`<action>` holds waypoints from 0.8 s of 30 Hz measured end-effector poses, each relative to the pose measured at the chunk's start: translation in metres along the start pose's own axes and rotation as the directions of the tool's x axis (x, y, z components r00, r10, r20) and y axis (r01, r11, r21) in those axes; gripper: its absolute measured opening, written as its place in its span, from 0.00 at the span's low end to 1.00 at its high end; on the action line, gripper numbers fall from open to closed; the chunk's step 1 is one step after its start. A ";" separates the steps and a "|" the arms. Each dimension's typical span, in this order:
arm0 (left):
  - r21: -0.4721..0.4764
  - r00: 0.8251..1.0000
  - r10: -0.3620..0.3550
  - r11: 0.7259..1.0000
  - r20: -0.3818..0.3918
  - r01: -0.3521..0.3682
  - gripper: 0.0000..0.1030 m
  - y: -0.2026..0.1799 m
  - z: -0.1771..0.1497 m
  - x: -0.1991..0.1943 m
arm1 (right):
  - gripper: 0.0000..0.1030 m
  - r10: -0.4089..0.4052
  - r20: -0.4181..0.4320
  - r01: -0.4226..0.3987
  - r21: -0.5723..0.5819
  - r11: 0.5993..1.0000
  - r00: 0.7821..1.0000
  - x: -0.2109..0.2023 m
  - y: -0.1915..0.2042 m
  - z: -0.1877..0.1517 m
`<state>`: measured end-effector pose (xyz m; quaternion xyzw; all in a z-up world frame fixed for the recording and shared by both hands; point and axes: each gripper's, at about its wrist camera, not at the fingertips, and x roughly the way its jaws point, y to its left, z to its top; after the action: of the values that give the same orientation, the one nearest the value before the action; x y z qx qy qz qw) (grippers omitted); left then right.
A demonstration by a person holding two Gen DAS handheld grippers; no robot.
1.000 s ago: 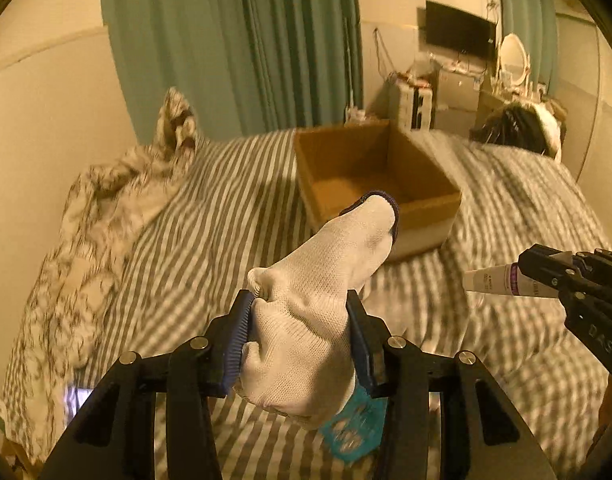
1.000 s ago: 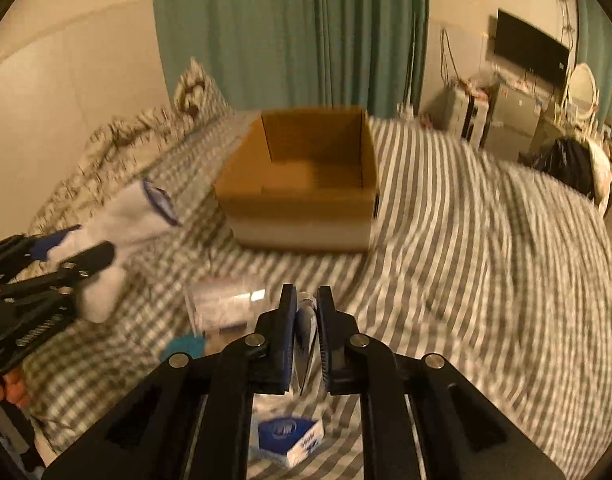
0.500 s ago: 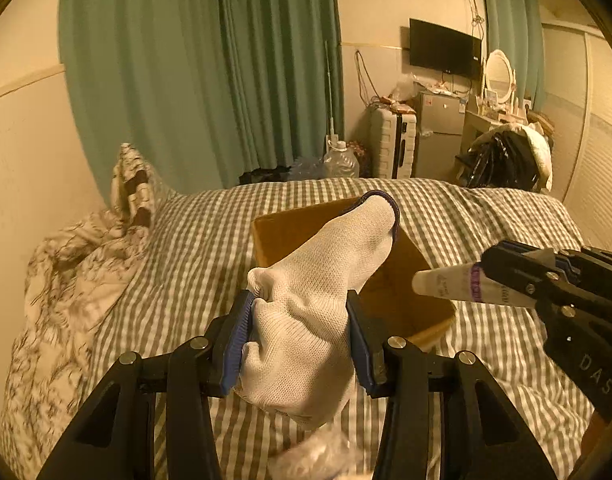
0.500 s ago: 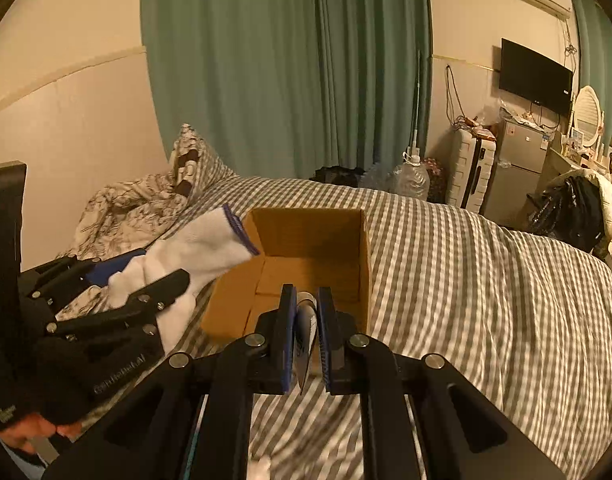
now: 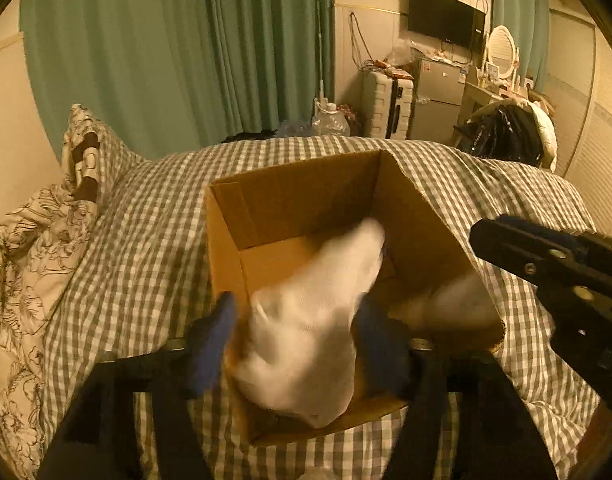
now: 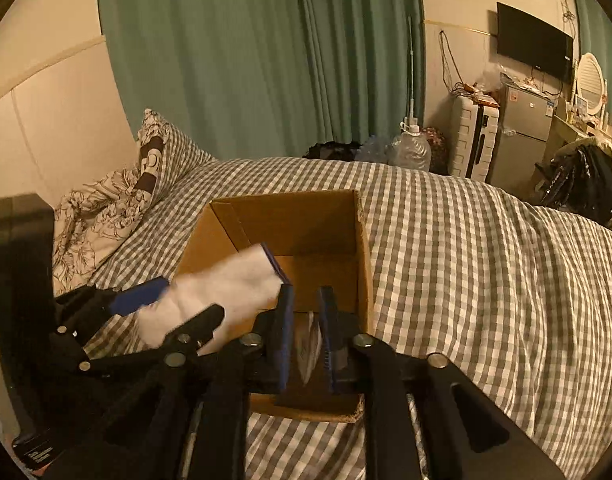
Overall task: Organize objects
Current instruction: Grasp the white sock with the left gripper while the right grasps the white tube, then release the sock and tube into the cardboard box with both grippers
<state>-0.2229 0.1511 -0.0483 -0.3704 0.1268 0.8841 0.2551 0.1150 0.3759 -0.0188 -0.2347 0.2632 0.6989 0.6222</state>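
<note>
Left gripper now hangs right over the cardboard box, where half a second ago it was short of the near rim, and its blue pads have spread apart: the white glove sits loose between them, smeared with motion, apparently dropping into the box rather than being held. Beside it, the right gripper has also come over the near edge of the box; its jaws have parted a little, and the tube that stuck out firmly from them a moment ago shows only as a pale blur low in the gap, so I cannot tell whether it is gripped or slipping free. Both things have come off the checked bedspread, and I judge this to be the release, with the two items going in together.
</note>
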 end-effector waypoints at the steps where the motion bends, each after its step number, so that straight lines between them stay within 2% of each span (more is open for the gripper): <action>1: 0.004 1.000 0.009 1.000 0.013 -0.009 0.83 0.001 0.000 -0.005 | 0.47 -0.006 0.012 0.005 0.006 1.000 1.000 -0.008 -0.001 0.001; 3: 0.004 0.999 0.018 1.000 0.034 -0.019 0.88 0.002 -0.002 -0.019 | 0.52 -0.013 0.031 0.013 0.017 1.000 0.999 -0.022 -0.003 0.002; 5: 0.014 0.999 0.019 1.000 0.037 -0.019 0.89 0.005 -0.002 -0.031 | 0.53 -0.027 0.041 0.026 0.017 1.000 0.999 -0.041 -0.003 0.005; 7: 0.009 0.998 0.033 0.999 0.046 -0.034 0.89 0.011 -0.004 -0.048 | 0.58 -0.050 0.050 0.050 0.007 0.999 0.997 -0.060 -0.001 0.005; 9: -0.003 0.997 0.046 0.999 0.056 -0.046 0.98 0.021 -0.008 -0.066 | 0.64 -0.071 0.060 0.071 -0.002 0.997 0.996 -0.081 0.001 0.003; 13: -0.021 0.995 0.069 0.997 0.068 -0.068 0.99 0.036 -0.026 -0.102 | 0.71 -0.087 0.070 0.088 -0.014 0.996 0.994 -0.121 0.007 -0.010; 20: -0.012 0.994 0.107 0.994 0.032 -0.107 0.99 0.049 -0.081 -0.138 | 0.78 -0.112 0.072 0.118 -0.079 0.990 0.991 -0.173 0.031 -0.054; 24: -0.038 0.994 0.106 0.994 -0.013 -0.106 0.99 0.053 -0.116 -0.143 | 0.79 -0.113 0.050 0.118 -0.092 0.989 0.992 -0.179 0.039 -0.082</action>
<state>-0.0983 0.0073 -0.0240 -0.3728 0.1305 0.8967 0.1999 0.0969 0.1845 0.0399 -0.2633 0.2018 0.6785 0.6555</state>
